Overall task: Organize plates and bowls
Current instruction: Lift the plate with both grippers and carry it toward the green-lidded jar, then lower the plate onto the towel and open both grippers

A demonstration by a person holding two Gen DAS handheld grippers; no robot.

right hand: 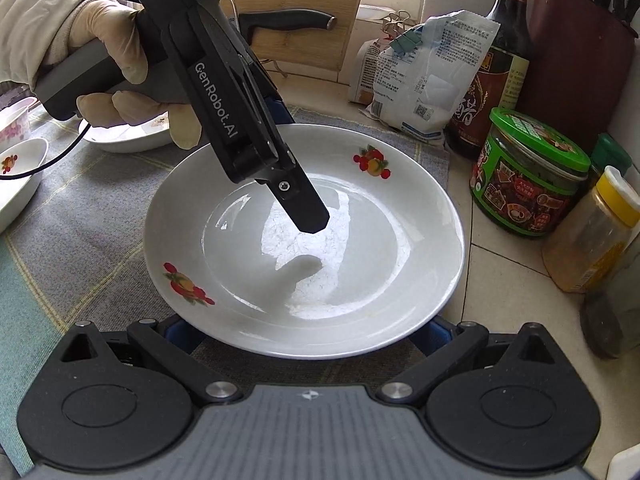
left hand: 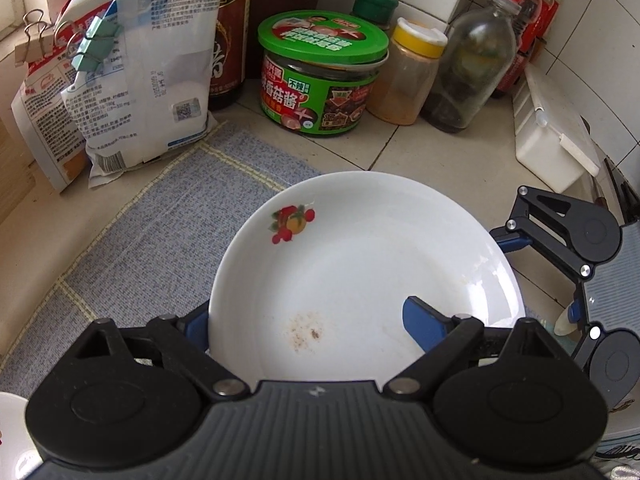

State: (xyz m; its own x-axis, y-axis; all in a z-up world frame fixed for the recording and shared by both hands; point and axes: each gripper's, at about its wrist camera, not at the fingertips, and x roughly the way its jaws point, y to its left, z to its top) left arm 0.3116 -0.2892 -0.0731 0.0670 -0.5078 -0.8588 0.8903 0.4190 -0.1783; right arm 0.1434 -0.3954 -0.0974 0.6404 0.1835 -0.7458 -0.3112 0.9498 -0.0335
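Observation:
A white deep plate (left hand: 360, 264) with fruit prints lies on the blue-grey mat (left hand: 152, 240); it also shows in the right wrist view (right hand: 304, 248). My left gripper (left hand: 312, 328) is over the plate's near rim, one blue finger (left hand: 420, 320) inside the plate, the other (left hand: 198, 324) outside under the rim, jaws wide apart. In the right wrist view its finger (right hand: 304, 204) hangs above the plate's middle. My right gripper (right hand: 304, 330) is open, fingers straddling the plate's near rim, tips hidden under it. Other bowls (right hand: 20, 168) and a plate (right hand: 128, 132) sit far left.
A green-lidded jar (left hand: 320, 84), a yellow-capped spice jar (left hand: 412, 76), bottles (left hand: 472, 72), clipped bags (left hand: 132, 80) and a white box (left hand: 552, 136) line the tiled corner behind the plate. A knife handle (right hand: 288, 20) and wooden board (right hand: 304, 12) stand at the back.

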